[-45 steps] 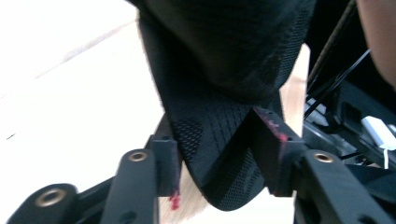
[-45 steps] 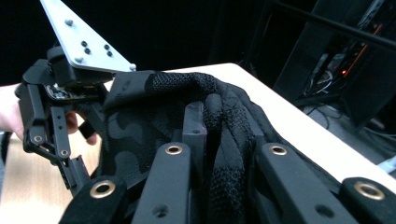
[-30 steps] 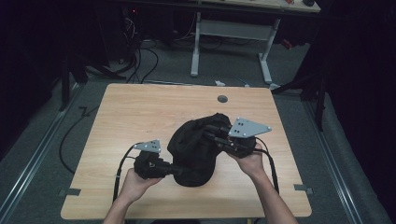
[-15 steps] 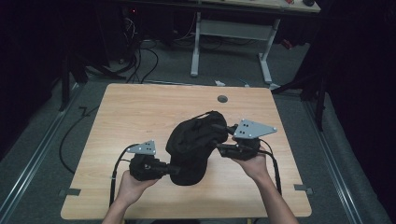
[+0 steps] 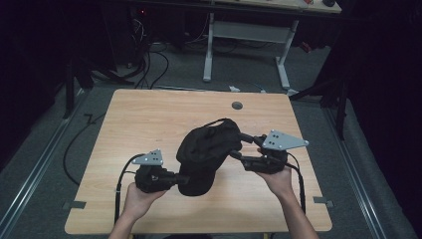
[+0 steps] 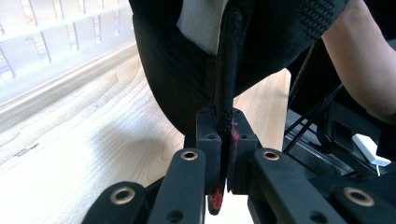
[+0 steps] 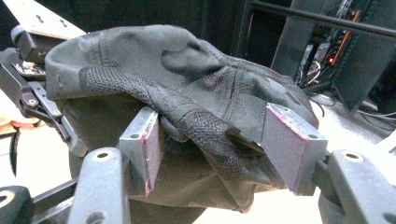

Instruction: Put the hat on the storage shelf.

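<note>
A black cap (image 5: pixel 206 149) hangs just above the middle of the wooden table (image 5: pixel 149 114), held between the two grippers. My left gripper (image 5: pixel 184 178) is at the cap's near left and is shut on the brim edge; in the left gripper view the jaws (image 6: pixel 224 140) pinch the thin dark brim of the cap (image 6: pixel 261 42). My right gripper (image 5: pixel 239 145) reaches in from the right. In the right gripper view its jaws (image 7: pixel 217 140) stand wide apart on either side of the crumpled crown of the cap (image 7: pixel 187 79), with the red-stained pads (image 7: pixel 285 140) not pressing the fabric.
A small round grommet (image 5: pixel 237 105) sits in the table near its far edge. Behind the table stand a white desk frame (image 5: pixel 249 45) and cables (image 5: pixel 149 64) on the dark floor. Bare wood lies on the table's left side and far half.
The two hands have drifted slightly apart, the right one moving right and toward me. The cap has shifted a little left and lower with the left gripper still holding it.
</note>
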Tool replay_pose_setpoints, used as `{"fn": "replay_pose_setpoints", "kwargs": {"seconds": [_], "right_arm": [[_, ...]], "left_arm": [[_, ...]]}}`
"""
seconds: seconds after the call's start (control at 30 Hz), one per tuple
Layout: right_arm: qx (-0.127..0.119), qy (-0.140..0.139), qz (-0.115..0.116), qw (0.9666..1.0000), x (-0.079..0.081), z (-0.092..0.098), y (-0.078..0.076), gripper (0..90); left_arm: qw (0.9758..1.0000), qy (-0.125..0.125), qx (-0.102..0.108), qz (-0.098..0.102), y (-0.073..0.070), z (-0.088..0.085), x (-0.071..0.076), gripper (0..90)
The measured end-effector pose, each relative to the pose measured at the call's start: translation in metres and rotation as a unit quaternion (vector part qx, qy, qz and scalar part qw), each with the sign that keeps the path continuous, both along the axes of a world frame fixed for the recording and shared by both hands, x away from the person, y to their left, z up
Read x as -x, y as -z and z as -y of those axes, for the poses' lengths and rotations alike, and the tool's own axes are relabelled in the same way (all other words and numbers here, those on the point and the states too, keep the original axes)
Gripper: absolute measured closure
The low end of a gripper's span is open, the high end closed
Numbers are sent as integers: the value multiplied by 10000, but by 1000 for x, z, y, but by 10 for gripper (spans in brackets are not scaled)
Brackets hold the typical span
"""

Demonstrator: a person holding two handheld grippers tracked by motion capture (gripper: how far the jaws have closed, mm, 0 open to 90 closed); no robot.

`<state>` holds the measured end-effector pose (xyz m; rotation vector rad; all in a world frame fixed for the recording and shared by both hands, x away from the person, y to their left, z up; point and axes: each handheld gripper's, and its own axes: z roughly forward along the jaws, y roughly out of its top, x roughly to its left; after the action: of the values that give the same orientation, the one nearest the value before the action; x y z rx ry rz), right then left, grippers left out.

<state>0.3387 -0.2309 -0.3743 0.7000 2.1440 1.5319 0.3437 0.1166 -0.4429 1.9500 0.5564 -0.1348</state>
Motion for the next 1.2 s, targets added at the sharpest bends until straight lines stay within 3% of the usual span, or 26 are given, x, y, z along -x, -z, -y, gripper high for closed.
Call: {"fn": "replay_pose_setpoints", "kwargs": {"seconds": [0.23, 0.3, 0.43, 0.73, 0.93, 1.1, 1.17, 1.2], "right_arm": [[-288, -30, -111, 9995, 1, 10, 4, 375], [-432, -41, -116, 9990, 3, 15, 3, 365], [-481, 74, -148, 9987, 4, 23, 4, 361], [-43, 524, -559, 9971, 3, 30, 36, 367], [132, 893, -899, 9919, -1, 37, 64, 380], [356, 1292, -1159, 9842, -2, 46, 89, 388], [411, 1565, -1301, 9782, -2, 51, 102, 391], [411, 1565, -1301, 9782, -2, 51, 102, 391]], "left_arm": [[10000, -44, 7, 35, 1, 0, 0, 864], [9999, -141, 58, 52, -1, -3, -1, 864], [9992, -338, 177, 90, -4, -10, -2, 864], [9971, -671, 287, 213, -6, -15, -4, 863], [9949, -896, 334, 311, -10, -19, -7, 863], [9921, -1096, 459, 411, -15, -22, -9, 863], [9912, -1158, 457, 447, -16, -23, -11, 863], [9907, -1197, 441, 464, -17, -23, -12, 863]]}}
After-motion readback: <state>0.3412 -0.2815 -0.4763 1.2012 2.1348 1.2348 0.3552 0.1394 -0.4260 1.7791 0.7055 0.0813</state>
